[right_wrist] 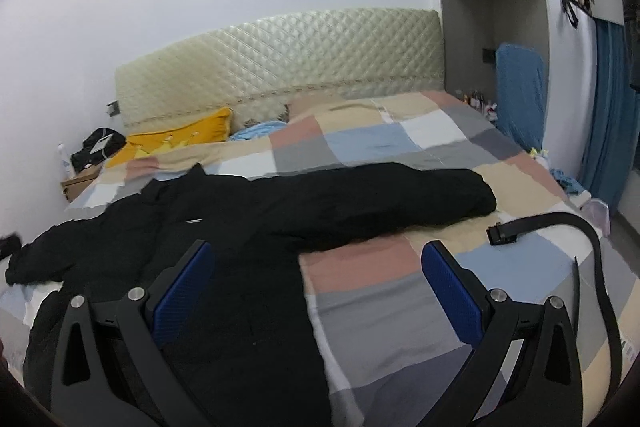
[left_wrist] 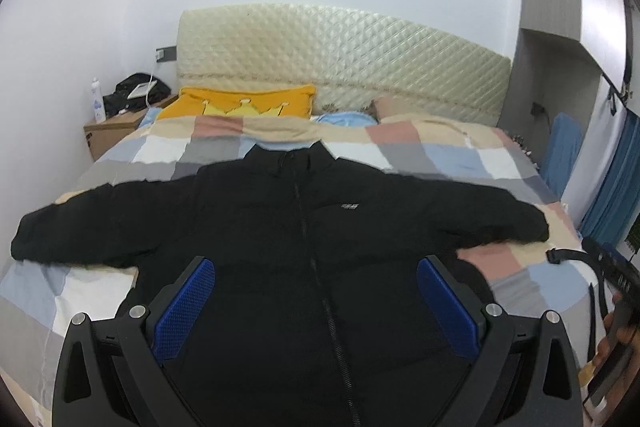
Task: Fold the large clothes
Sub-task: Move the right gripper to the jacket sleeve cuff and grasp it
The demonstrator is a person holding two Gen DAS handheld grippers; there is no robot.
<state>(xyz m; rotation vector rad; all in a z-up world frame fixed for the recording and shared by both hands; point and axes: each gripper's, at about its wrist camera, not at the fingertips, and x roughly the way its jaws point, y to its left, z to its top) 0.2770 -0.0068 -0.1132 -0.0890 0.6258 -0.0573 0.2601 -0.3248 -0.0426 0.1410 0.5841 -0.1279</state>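
Black puffer jacket point(left_wrist: 280, 227) flat on bed, both claws wide, holding nothing.

Jacket lies front-up on the patchwork quilt point(left_wrist: 420, 147) of pastel squares: zip closed down the middle, collar at far end, both sleeves spread out left and right, small white chest label. Fabric matte, padded, soft creases. Left claw point(left_wrist: 316, 303) hovers over the near hem, blue ribbed pads point(left_wrist: 184, 307) well apart. Right claw point(right_wrist: 318, 287) straddles the jacket's right edge and bare quilt, pads equally spread. Quilted cream headboard point(left_wrist: 340, 55) far; yellow pillow point(left_wrist: 240, 103) far left.
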